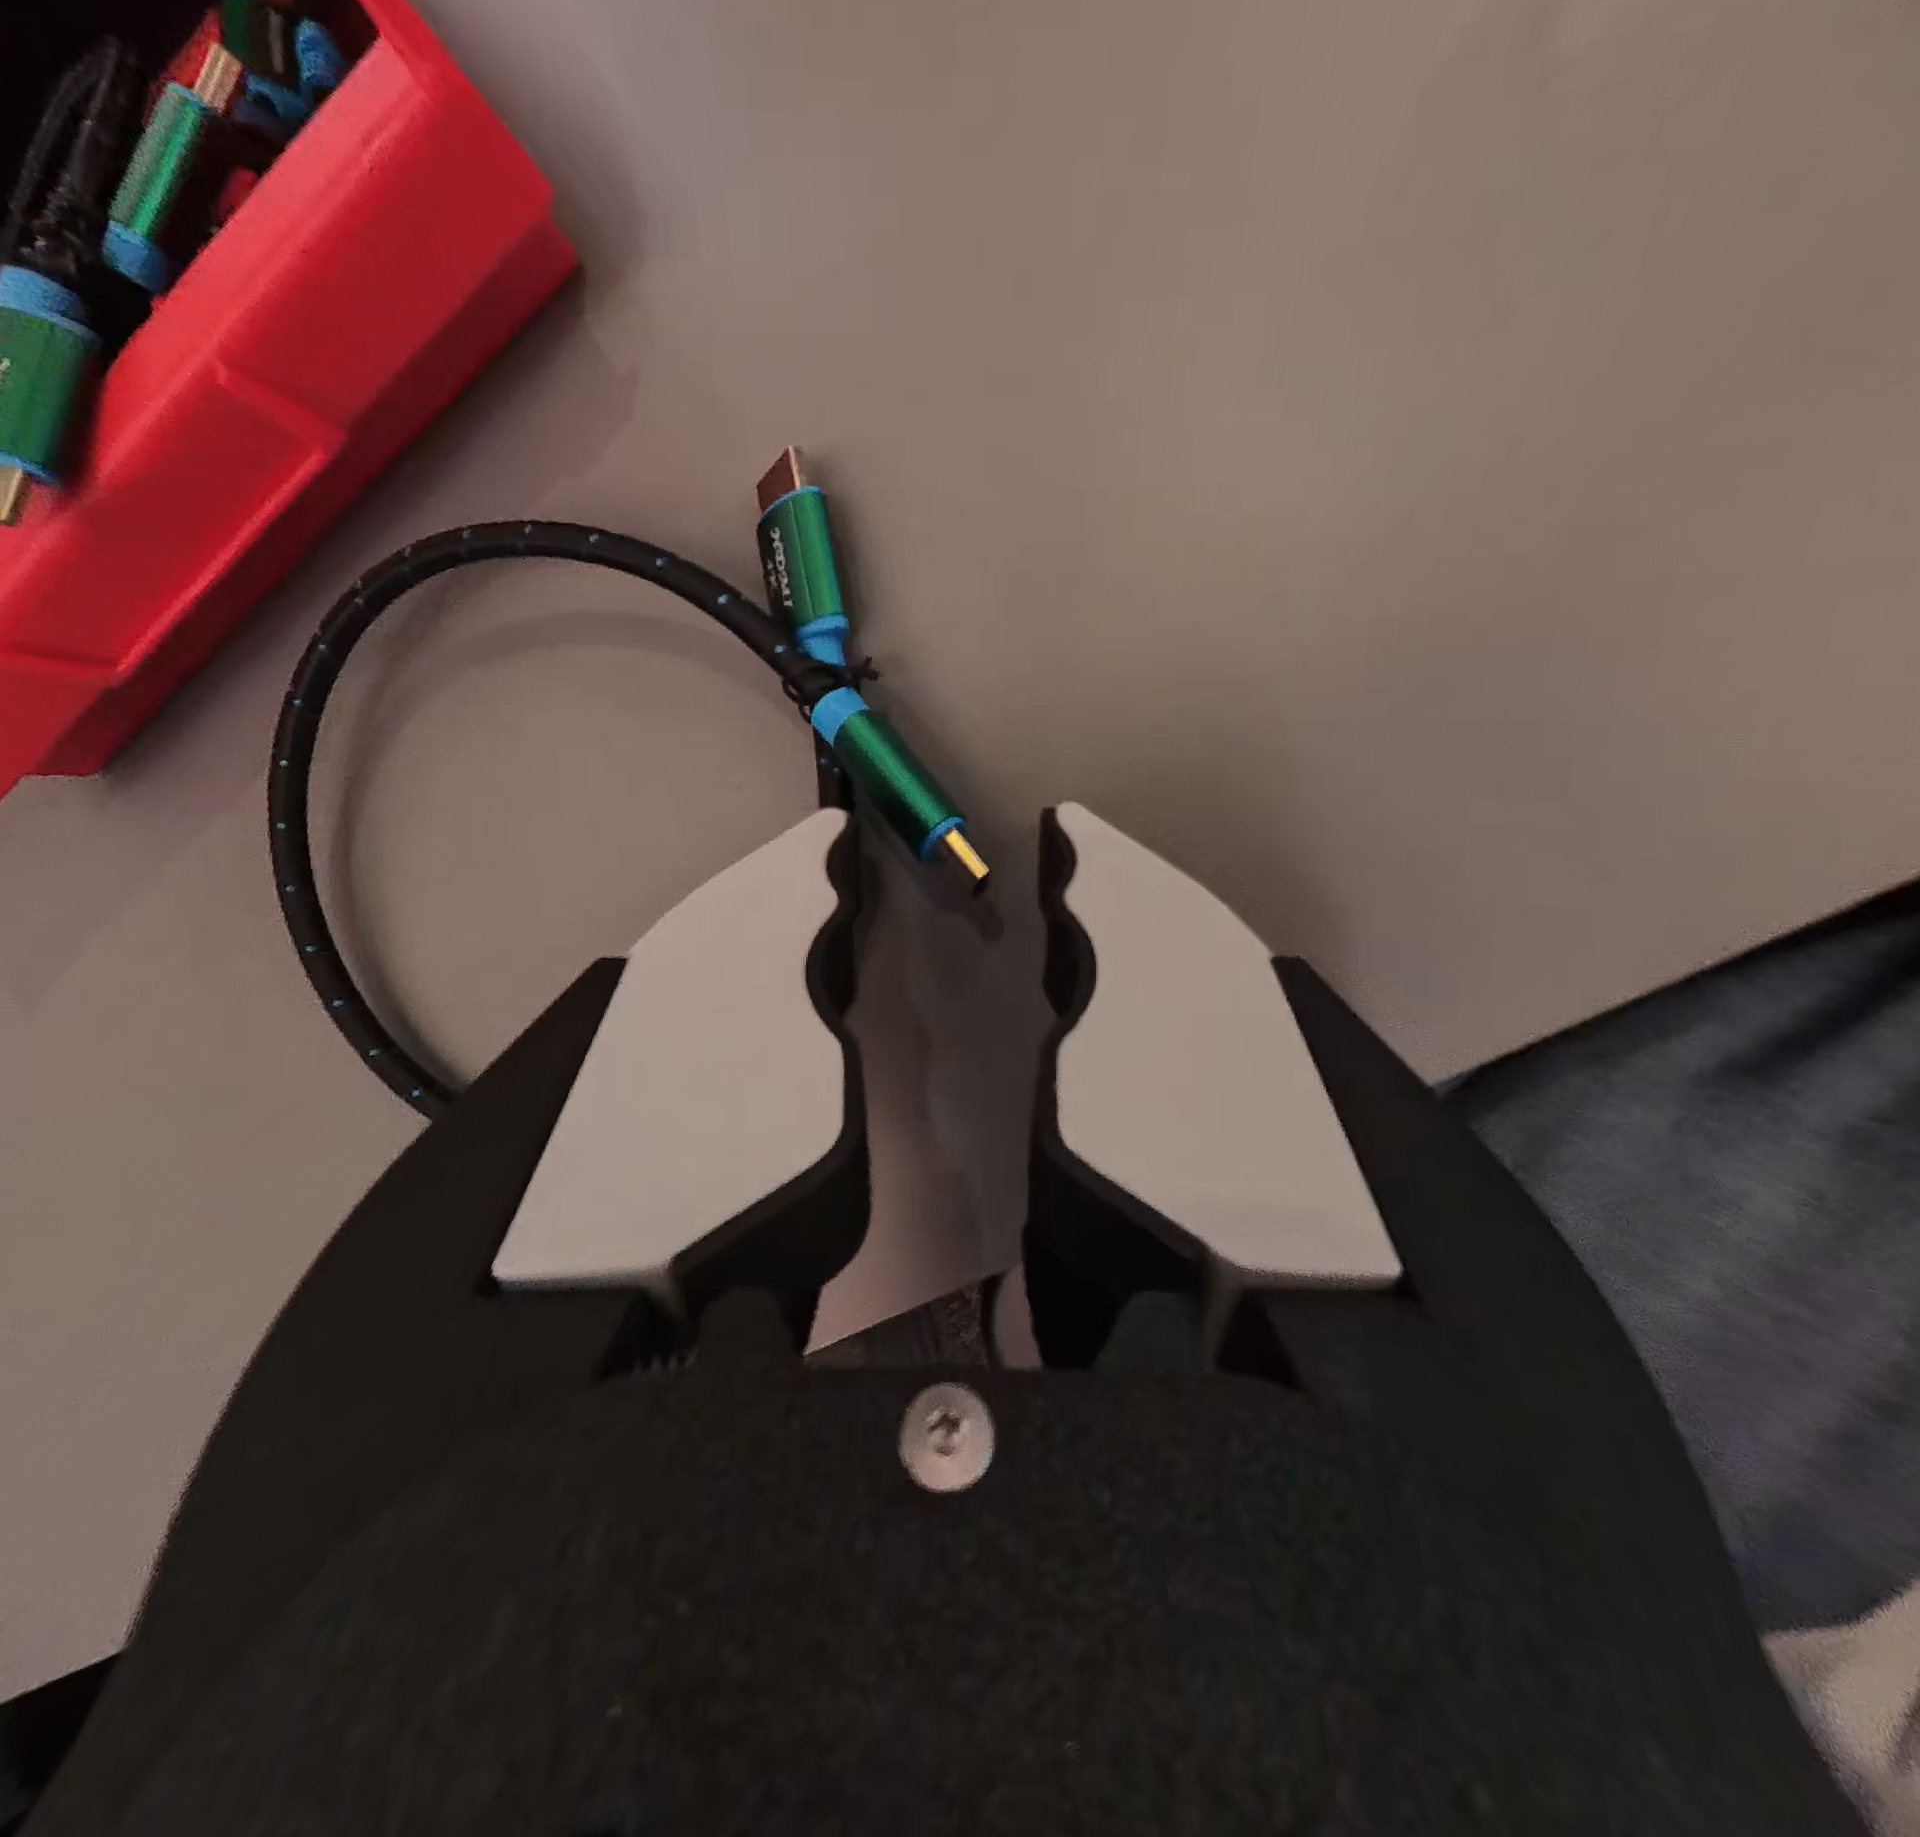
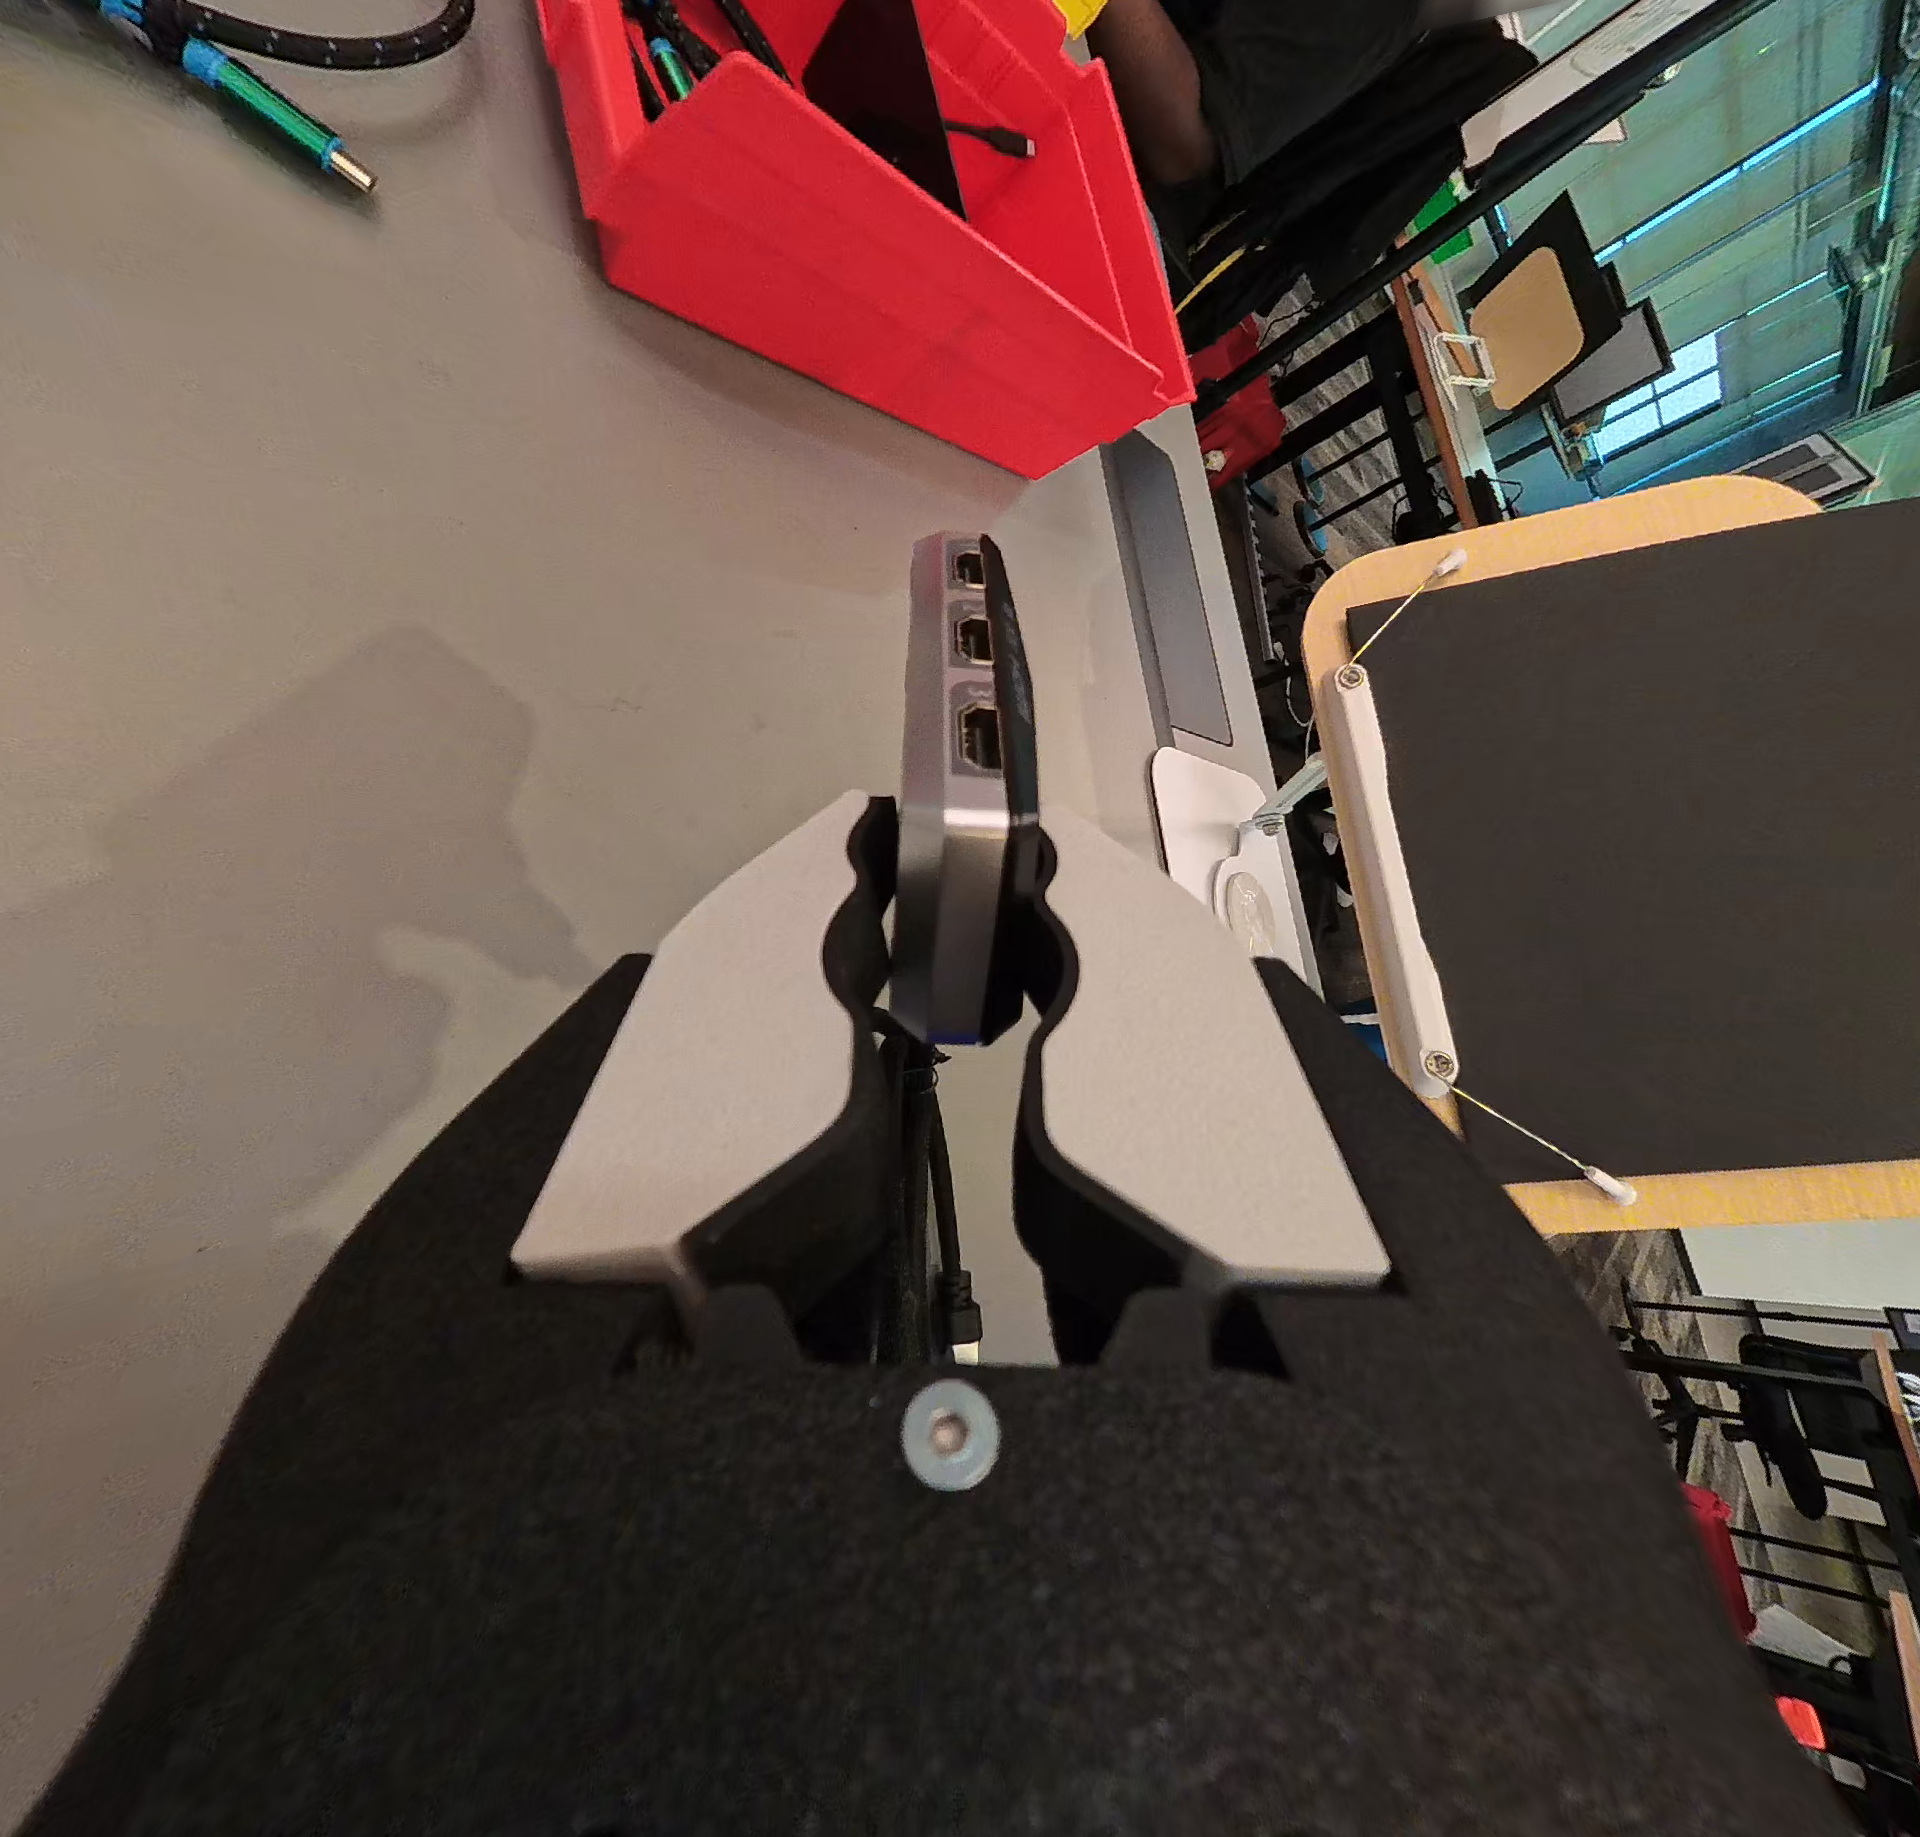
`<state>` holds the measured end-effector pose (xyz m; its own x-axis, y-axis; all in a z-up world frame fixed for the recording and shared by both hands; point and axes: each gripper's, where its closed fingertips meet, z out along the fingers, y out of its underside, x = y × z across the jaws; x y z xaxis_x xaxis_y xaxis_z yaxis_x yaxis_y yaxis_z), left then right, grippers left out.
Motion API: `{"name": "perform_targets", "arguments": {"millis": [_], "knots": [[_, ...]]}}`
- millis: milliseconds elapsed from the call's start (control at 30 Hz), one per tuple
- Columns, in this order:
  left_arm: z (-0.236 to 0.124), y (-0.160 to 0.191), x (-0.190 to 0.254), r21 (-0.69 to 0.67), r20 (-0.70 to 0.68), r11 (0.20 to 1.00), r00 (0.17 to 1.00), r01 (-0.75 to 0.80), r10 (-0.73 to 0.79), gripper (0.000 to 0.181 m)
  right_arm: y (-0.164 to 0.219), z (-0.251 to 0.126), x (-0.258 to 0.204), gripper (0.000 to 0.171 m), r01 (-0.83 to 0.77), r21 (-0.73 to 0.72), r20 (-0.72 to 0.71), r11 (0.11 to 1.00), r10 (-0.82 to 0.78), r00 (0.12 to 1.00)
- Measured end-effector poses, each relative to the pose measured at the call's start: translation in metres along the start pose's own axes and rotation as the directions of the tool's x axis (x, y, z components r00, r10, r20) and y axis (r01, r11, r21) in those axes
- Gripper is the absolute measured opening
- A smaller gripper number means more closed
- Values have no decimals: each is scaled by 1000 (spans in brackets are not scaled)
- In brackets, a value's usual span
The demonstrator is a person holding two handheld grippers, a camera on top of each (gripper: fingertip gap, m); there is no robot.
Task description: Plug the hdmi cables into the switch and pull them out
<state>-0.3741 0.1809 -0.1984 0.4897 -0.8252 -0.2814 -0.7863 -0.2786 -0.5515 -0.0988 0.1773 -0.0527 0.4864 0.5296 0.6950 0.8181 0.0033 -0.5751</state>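
Grey table [image 1: 1351,333] underneath, red bin [image 1: 343,333] of spare cables far left. Right hand-held gripper [image 2: 961,852] is clamped on the switch [image 2: 951,748], held on edge, three empty ports facing out. Left hand-held gripper [image 1: 945,831] hangs with jaws apart and empty, just short of the looped HDMI cable [image 1: 312,800] on the table. That braided cord looks springy, so the rigid green plug shell [image 1: 899,785] is the place to grab.

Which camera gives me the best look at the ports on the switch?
The right wrist view: the right gripper is shut on the switch, its three empty ports facing the camera. The left wrist view shows no switch, only a cable on the table.
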Motion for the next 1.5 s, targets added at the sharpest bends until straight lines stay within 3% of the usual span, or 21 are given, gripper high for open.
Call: {"name": "perform_targets", "arguments": {"millis": [33,200,400,633,867,967,1067,1133,1233,1333,1400,1500], "knots": [[2,1,-3,1,31,1000,999,-8,8,19,0,0,0,22,2,-1,0,1000,-2,1000],[-5,-4,-11,22,57,1000,998,3,-4,11,0,-2,2,22,3,-2,-6,1000,-4,1000],[-38,-44,12,242,-269,941,948,236,-169,10,1,-4,4,22,-9,2,-8,1000,9,1000],[-89,-96,40,363,-673,771,720,523,-171,10,0,-3,3,22,-2,1,-8,1000,2,1000],[-110,-115,65,368,-812,718,580,591,-61,10,0,-3,2,22,0,2,-5,1000,0,1000],[-100,-111,68,365,-785,742,614,562,-79,10,1,-3,2,22,-1,3,-4,1000,1,1000],[-87,-107,67,410,-677,786,732,463,-78,10,1,-4,2,22,-3,5,-4,1000,3,1000],[-76,-102,62,439,-537,831,841,342,-63,10,1,-4,2,22,-4,6,-3,1000,4,1000],[-56,-89,50,417,-222,906,975,76,21,10,1,-3,1,22,-4,6,-1,1000,4,1000],[-34,-72,44,285,44,940,983,-186,181,10,1,-2,0,22,-1,5,3,1000,1,1000],[-19,-61,50,216,71,946,970,-243,234,11,1,-1,-1,22,0,3,7,1000,0,1000],[-5,-48,60,162,-1,964,977,-212,215,10,1,-1,-2,22,7,0,7,1000,-7,1000]]}}
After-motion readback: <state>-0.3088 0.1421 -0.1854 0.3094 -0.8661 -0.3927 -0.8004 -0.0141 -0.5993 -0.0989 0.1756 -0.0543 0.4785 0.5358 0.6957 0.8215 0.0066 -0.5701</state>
